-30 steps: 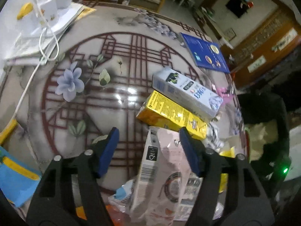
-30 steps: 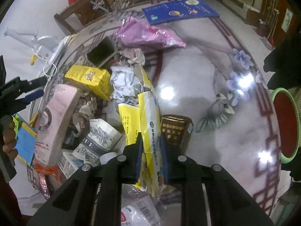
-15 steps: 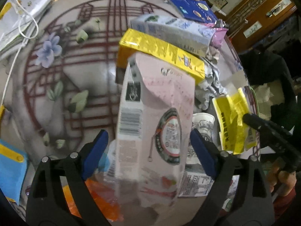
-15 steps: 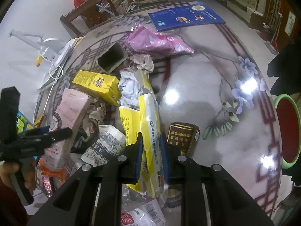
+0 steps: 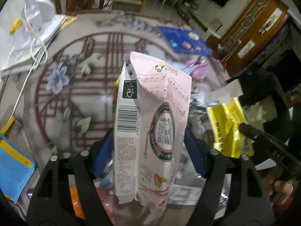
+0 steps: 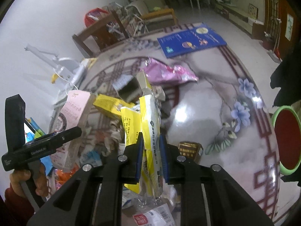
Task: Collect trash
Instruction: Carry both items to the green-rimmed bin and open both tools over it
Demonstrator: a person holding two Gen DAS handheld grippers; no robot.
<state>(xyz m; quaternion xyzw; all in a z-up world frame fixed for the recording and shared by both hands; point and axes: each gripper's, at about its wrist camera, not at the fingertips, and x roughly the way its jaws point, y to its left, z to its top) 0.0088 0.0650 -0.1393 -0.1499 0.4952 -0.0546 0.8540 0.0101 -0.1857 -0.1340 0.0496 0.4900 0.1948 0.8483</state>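
**Both tools loaded, trash lifted off the table**

Glossy marble-look table [image 5: 79, 86] with a dark red lattice and painted flowers fills the left wrist view, a room with wooden panelling behind it. A second ago the pink carton [image 5: 150, 124] lay flat in the litter pile with the blue pads apart around its end. Now the left tool [image 5: 148, 150] has it between its blue pads [image 5: 102, 152], the jaws having just been closing after opening wider, and they press on the carton's two sides. It stands up in front of the lens, clear of the lattice. It is creased paperboard, flattened and dented at the top, with a barcode panel on its narrow side. To the right of the carton the yellow wrapper [image 5: 228, 124] hangs from the other tool, and beyond that sits a black bin bag [image 5: 267, 94], the likely destination.

From the right wrist, the same table shows with more litter on it. The right tool [image 6: 151, 154] is nearly shut, pinching the yellow wrapper [image 6: 150, 124], a thin, crinkled, folded pack that now hangs higher above the pile than before. Left of the wrapper the pink carton [image 6: 73, 120] is held up by the left tool [image 6: 56, 137]. Beyond the wrapper stay a yellow box [image 6: 109, 106], a pink foil bag [image 6: 167, 72] and a blue booklet [image 6: 191, 40]; right of it, a small brown box [image 6: 190, 149].

Both pieces look ready to carry to the bag.
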